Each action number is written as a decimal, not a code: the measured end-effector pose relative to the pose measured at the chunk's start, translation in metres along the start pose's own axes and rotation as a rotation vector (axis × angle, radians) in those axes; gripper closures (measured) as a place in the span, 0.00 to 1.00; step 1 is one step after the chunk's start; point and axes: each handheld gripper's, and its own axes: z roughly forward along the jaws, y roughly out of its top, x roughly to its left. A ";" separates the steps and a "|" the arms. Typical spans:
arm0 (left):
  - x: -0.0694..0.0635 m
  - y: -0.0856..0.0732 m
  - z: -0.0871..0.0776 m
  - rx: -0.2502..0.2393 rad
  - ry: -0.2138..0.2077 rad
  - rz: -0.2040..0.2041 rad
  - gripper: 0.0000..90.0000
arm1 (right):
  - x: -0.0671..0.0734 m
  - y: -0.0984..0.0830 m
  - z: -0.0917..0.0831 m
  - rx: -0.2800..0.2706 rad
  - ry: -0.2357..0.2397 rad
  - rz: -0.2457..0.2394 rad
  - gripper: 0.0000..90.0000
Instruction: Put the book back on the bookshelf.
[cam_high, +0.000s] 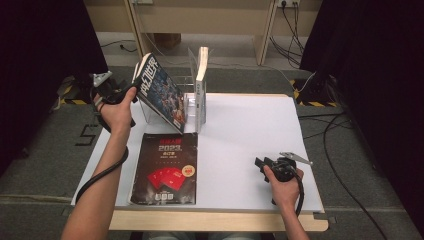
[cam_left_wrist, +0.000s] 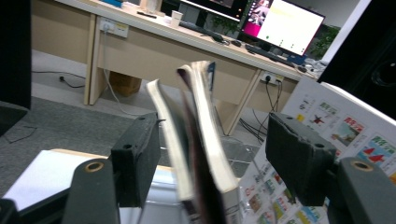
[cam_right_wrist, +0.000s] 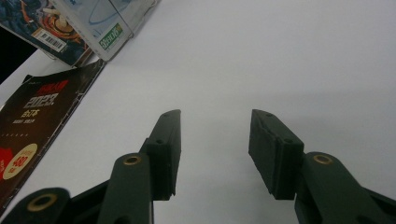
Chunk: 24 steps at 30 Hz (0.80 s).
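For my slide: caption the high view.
Left gripper open beside leaning blue-covered magazine; dark red-and-black magazine lies flat.

A wooden table (cam_high: 220, 220) is carrying a white sheet (cam_high: 240, 150) that is covering almost the whole top. A dark red-and-black magazine (cam_high: 166, 169) is lying flat near the front-left corner. A clear acrylic book stand (cam_high: 187, 97) is sitting toward the back-left edge, with a leaning magazine (cam_high: 162, 95) and an upright book (cam_high: 201, 90) standing in it.
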 end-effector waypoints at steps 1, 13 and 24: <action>0.002 -0.002 -0.001 0.007 -0.002 -0.004 0.39 | 0.000 0.000 0.000 0.001 -0.001 0.001 0.61; 0.015 -0.034 0.005 0.069 -0.043 -0.060 0.50 | 0.001 -0.002 0.003 0.016 0.003 0.008 0.61; 0.014 -0.039 0.022 0.078 -0.066 -0.093 0.63 | -0.003 -0.002 0.004 0.022 0.005 0.003 0.61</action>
